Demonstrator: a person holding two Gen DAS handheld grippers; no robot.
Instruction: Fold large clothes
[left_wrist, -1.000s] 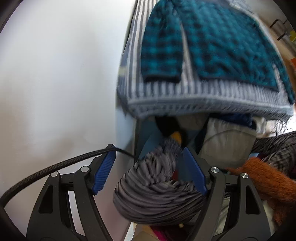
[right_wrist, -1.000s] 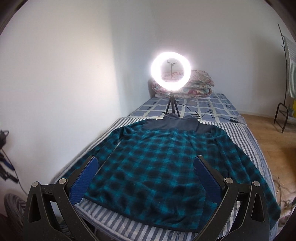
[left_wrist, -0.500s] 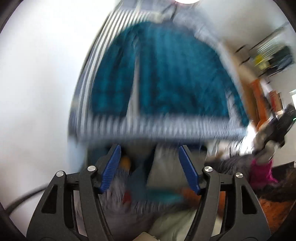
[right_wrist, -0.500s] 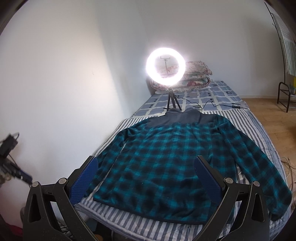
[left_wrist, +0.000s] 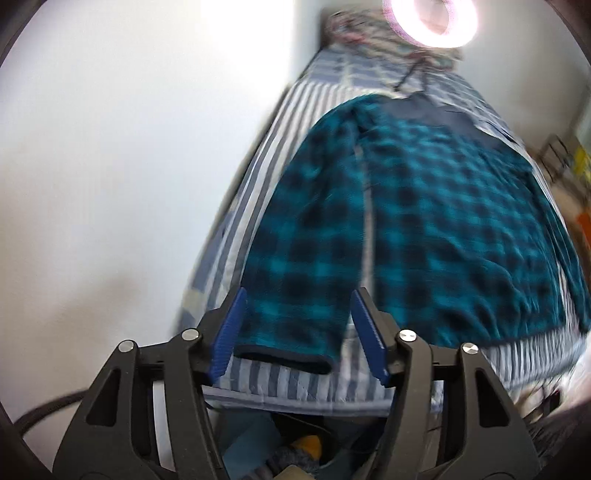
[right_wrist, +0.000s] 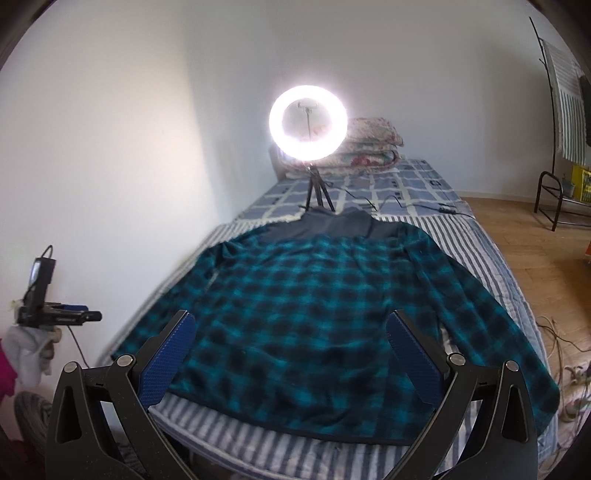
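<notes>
Now that the left gripper (left_wrist: 299, 328) has swung up from the heap of clothes below the bed end, where it pointed a sec ago, its cam looks along the left sleeve (left_wrist: 306, 236) of the teal plaid fleece shirt (right_wrist: 314, 306), w/ the cuff (left_wrist: 284, 356) framed between the two blue pads. Jaws are wide apart and hold nothing; the cuff lies flat on the striped blanket (left_wrist: 295, 384), untouched as far as the blurred view shows. The right gripper (right_wrist: 291, 354) has barely shifted vs. the earlier frames: jaws wide, empty, hanging short of the hem w/ the shirt spread face-down (collar toward the ring light (right_wrist: 308, 122), both sleeves out to the sides) on the bed. So the shirt looks laid out and no fold is made yet; prob. the first step is in hand, i.e. left side lining up to take that cuff and bring the sleeve across the body.
</notes>
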